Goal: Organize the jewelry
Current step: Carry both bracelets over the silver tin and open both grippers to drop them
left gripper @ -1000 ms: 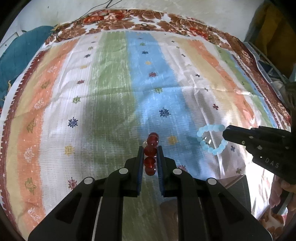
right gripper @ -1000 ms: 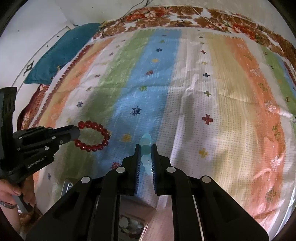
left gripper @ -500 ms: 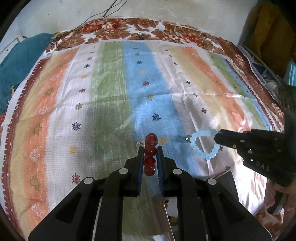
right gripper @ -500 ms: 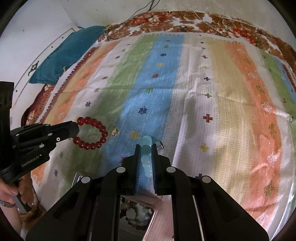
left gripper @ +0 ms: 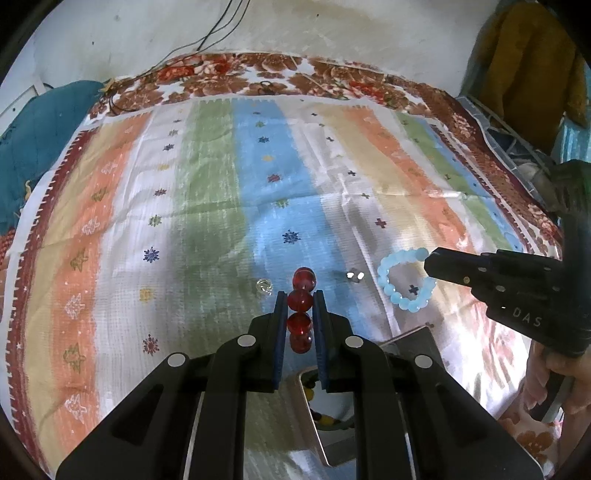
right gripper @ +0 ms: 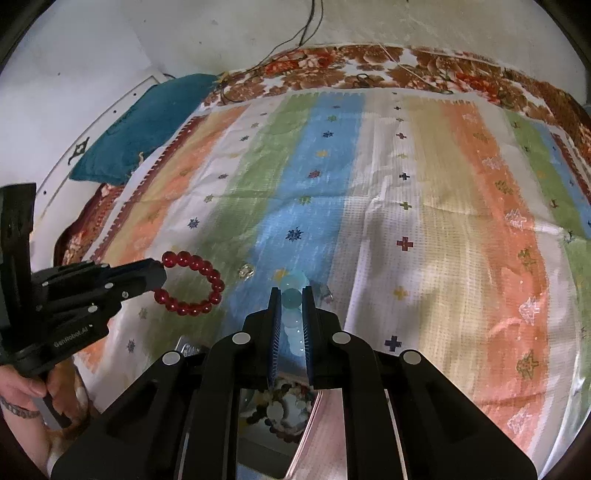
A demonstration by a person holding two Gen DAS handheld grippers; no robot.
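Observation:
My left gripper is shut on a red bead bracelet, held edge-on above the striped cloth; the bracelet shows as a full ring in the right wrist view. My right gripper is shut on a pale blue bead bracelet, which shows as a ring in the left wrist view. Both bracelets hang in the air above the near edge of the cloth. A metal-rimmed jewelry box holding mixed beads lies under the grippers.
Two small clear rings or stones lie on the cloth, one left of the red bracelet and one right of it. A teal cushion lies at the far left. Cables hang on the wall behind.
Both grippers have lifted and drawn back toward me with their bracelets still held. More of the wall, the jewelry box and the two small pieces on the cloth have come into view.

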